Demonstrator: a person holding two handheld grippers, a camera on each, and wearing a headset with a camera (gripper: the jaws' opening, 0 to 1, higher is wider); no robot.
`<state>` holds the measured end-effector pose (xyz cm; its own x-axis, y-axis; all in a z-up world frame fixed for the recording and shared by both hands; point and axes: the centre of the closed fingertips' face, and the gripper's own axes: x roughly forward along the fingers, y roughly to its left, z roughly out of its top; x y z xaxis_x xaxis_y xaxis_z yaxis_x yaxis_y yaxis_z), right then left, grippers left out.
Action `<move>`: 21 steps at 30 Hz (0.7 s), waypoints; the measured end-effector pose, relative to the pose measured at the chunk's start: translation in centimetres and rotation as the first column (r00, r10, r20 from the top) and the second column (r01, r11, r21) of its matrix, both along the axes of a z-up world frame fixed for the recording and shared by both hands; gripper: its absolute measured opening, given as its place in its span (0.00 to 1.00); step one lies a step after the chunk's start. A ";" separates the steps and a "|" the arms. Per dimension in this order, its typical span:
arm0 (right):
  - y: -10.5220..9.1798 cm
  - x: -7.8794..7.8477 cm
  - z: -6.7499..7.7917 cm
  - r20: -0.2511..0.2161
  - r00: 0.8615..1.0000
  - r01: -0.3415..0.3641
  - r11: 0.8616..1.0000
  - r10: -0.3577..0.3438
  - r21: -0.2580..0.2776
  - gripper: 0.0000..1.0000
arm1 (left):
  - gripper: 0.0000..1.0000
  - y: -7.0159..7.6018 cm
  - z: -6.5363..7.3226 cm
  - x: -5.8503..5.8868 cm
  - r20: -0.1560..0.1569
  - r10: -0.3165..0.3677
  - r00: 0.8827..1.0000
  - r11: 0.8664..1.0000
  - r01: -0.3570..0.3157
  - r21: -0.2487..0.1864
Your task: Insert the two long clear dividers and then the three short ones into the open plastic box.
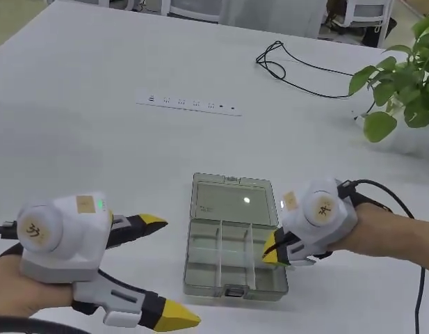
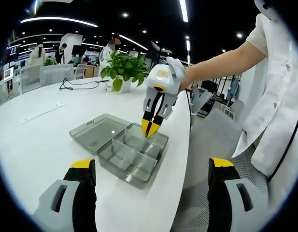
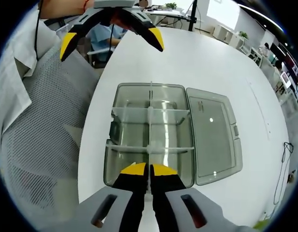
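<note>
At 8 o'clock in the head view the left gripper (image 1: pixel 169 270) hangs above the white table (image 1: pixel 75 139) close to its near edge. Bare tabletop lies all around it. Its yellow-tipped jaws are spread wide, holding and touching nothing.

Far out at 11 o'clock a flat power strip (image 1: pixel 190 103) lies well apart from the work, with open surface between.

The plastic box (image 1: pixel 235 261) sits at 6 o'clock, near the table's front edge, with its lid (image 1: pixel 231 202) folded flat toward 12 o'clock. Clear dividers (image 3: pixel 149 110) stand in the tray: two long ones across it and short pieces along the mid-line. In the right gripper view the table edge curves past just beside the tray, and a grey mesh chair (image 3: pixel 47 145) stands beyond it.

At 4 o'clock the right gripper (image 1: pixel 270 254) dips into the tray's right side. Its jaws are together but for a thin slit, over the row of compartments nearest that gripper's camera. I cannot tell whether a clear piece sits between them.

A black cable (image 1: pixel 290 69) loops at 1 o'clock, and a potted plant (image 1: pixel 402 76) stands at 2 o'clock, both well clear of the box.
</note>
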<state>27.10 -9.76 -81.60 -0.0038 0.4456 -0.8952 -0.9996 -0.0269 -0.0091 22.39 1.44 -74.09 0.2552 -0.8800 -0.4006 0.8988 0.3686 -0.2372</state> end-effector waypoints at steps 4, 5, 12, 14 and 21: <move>-0.3 0.1 0.8 0.006 0.999 0.034 0.999 -0.034 0.025 0.10 | 0.99 0.1 0.0 -0.1 0.002 0.001 1.000 1.000 -0.001 0.003; -0.3 0.1 1.2 0.004 0.999 0.049 0.998 -0.049 0.043 0.10 | 1.00 0.1 0.0 -0.1 0.002 0.002 1.000 1.000 -0.002 0.005; -0.8 0.6 3.5 0.019 0.988 0.149 0.979 -0.153 0.141 0.22 | 1.00 0.3 0.1 -0.1 0.008 0.005 1.000 1.000 -0.005 0.012; -1.0 0.7 4.2 0.012 0.980 0.195 0.964 -0.200 0.180 0.24 | 1.00 0.4 0.0 -0.1 0.009 0.007 1.000 1.000 -0.007 0.014; -2.7 0.1 5.6 -0.005 0.955 0.288 0.924 -0.296 0.251 0.34 | 1.00 0.7 0.0 0.1 0.016 0.009 1.000 1.000 -0.009 0.021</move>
<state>27.23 -12.41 -76.03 0.1869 0.6286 -0.7550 -0.9619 0.2734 -0.0105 22.50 2.15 -74.10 0.2698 -0.8690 -0.4147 0.8989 0.3817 -0.2152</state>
